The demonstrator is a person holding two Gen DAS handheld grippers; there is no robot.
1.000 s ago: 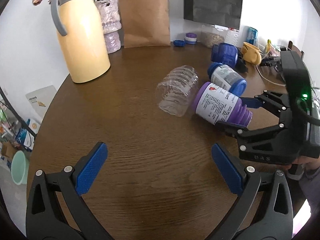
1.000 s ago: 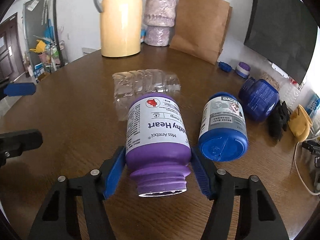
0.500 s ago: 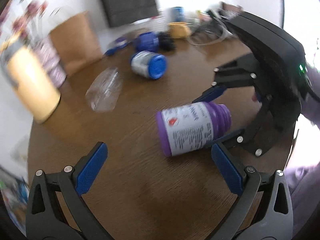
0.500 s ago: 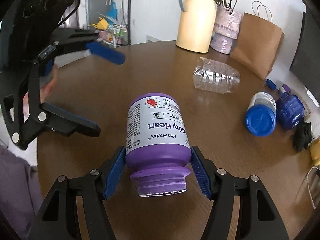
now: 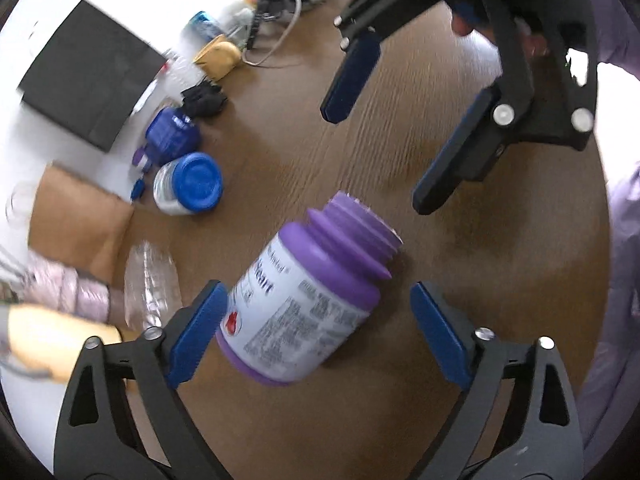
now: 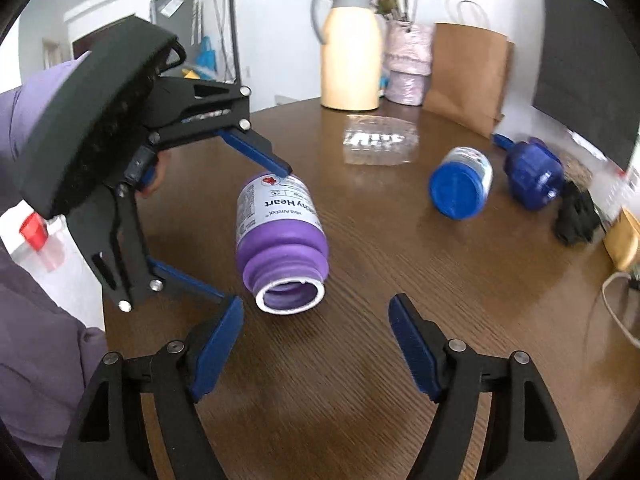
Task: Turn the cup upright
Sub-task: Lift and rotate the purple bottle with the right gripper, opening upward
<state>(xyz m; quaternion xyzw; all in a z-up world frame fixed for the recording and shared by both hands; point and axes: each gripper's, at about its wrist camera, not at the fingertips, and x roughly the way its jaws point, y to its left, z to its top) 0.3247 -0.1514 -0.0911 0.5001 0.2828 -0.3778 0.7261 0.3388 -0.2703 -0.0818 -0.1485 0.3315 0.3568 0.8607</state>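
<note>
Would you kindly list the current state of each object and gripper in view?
purple bottle: on its side, uncapped, ungripped
left gripper: open, straddling the bottle
right gripper: open, empty
blue-capped bottle: on its side, capped
clear plastic bottle: lying down
thermos: upright

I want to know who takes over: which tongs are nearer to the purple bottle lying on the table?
Left. The left tongs are open around the purple bottle, one finger beside its base. The right tongs are open, just off its open mouth.

One purple jar, two blue jars, one clear bottle, two tools.
</note>
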